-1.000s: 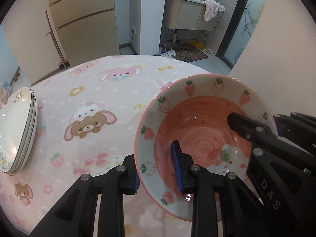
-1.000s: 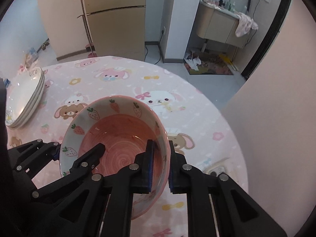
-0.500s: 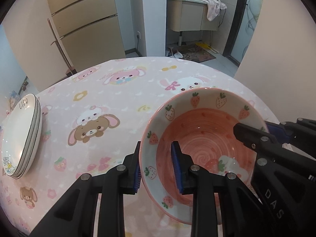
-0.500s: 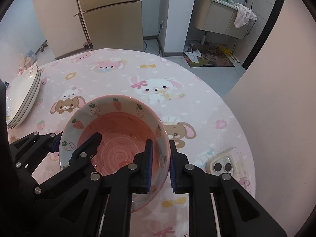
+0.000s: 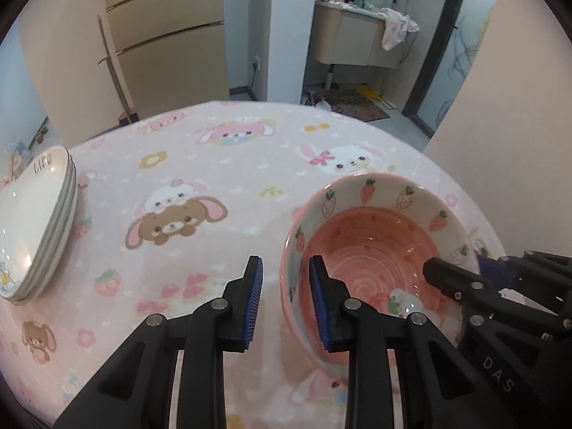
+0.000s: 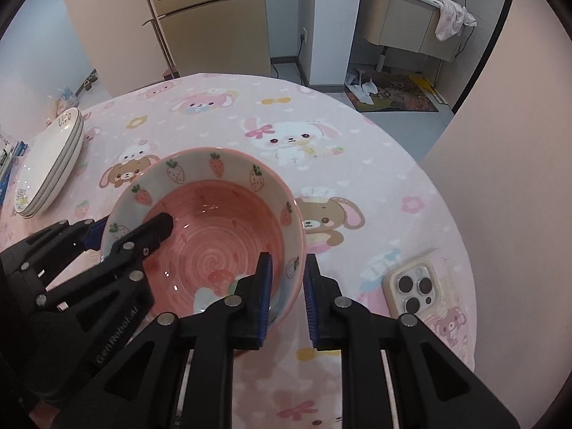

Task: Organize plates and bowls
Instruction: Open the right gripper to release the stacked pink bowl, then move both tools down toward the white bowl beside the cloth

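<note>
A pink bowl [image 5: 375, 250] with strawberries on its white rim sits on the pink cartoon tablecloth; it also shows in the right wrist view [image 6: 214, 228]. My left gripper [image 5: 286, 304] is open, its jaws straddling the bowl's left rim with a gap on each side. My right gripper [image 6: 287, 296] is open too, its jaws either side of the bowl's right rim. A stack of white plates [image 5: 35, 225] sits at the table's left edge, also in the right wrist view [image 6: 50, 164].
A phone in a cream case [image 6: 418, 289] lies on the table to the right of the bowl. The round table's edge [image 6: 461, 236] curves close on the right, beside a pink wall. Cabinets and a bathroom lie beyond.
The bowl went down from a tilted, lifted hold onto the table. Both grippers opened and loosed the rim.
</note>
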Available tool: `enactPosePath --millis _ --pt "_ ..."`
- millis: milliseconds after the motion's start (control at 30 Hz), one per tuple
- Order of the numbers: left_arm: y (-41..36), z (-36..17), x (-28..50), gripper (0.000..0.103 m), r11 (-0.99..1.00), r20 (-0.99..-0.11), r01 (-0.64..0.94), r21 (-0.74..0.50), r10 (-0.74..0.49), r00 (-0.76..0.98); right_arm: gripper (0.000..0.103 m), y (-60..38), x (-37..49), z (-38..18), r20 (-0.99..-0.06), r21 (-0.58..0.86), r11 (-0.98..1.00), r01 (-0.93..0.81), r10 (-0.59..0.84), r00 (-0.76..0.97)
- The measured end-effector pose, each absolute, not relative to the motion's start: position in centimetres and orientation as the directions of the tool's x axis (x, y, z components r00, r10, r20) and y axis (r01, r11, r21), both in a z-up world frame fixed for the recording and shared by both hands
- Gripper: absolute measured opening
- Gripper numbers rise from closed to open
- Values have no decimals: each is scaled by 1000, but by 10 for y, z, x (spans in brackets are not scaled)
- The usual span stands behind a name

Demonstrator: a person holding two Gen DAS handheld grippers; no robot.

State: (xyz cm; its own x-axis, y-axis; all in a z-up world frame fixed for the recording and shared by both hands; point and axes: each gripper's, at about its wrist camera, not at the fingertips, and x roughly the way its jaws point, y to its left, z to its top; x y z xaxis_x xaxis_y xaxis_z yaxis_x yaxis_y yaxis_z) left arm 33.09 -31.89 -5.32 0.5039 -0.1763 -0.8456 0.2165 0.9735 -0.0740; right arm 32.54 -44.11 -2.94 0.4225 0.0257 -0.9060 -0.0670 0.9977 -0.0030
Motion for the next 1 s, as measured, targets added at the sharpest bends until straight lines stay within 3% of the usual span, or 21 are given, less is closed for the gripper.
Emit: enactPosePath --millis 133,167,200,233,367,467,600,733,867,1000 --pt "-312 -35 316 33 974 -825 216 -69 -178 537 25 -440 318 -19 -897 -21 998 -55 5 442" --pt "-308 -29 310 42 975 -816 210 -73 -179 549 30 -439 315 -15 -892 -44 998 -51 -17 451" --pt "-303 -19 301 58 975 -797 208 -82 -189 574 32 -438 312 -10 -886 -58 997 -50 -28 462" --pt "-300 -10 291 64 974 -775 210 -91 -201 599 32 -438 308 -5 -880 -56 997 -53 -25 474" --pt "-287 29 260 69 971 -698 224 -82 -217 682 36 -441 288 22 -850 5 998 -60 36 526" --pt "-278 56 235 85 968 -645 233 -93 -237 726 38 -443 270 40 -822 7 998 -58 39 568" --pt "-268 89 199 86 963 -573 259 -73 -253 780 38 -443 246 60 -797 30 997 -65 63 601" --pt "-259 111 171 88 956 -528 286 -63 -275 803 48 -448 217 82 -753 82 993 -82 116 648" --pt "-254 131 137 103 943 -473 331 -41 -310 825 49 -451 192 104 -714 123 988 -98 157 682" --pt "-249 149 102 103 940 -400 342 -19 -320 859 58 -449 163 130 -655 105 987 -118 158 739"
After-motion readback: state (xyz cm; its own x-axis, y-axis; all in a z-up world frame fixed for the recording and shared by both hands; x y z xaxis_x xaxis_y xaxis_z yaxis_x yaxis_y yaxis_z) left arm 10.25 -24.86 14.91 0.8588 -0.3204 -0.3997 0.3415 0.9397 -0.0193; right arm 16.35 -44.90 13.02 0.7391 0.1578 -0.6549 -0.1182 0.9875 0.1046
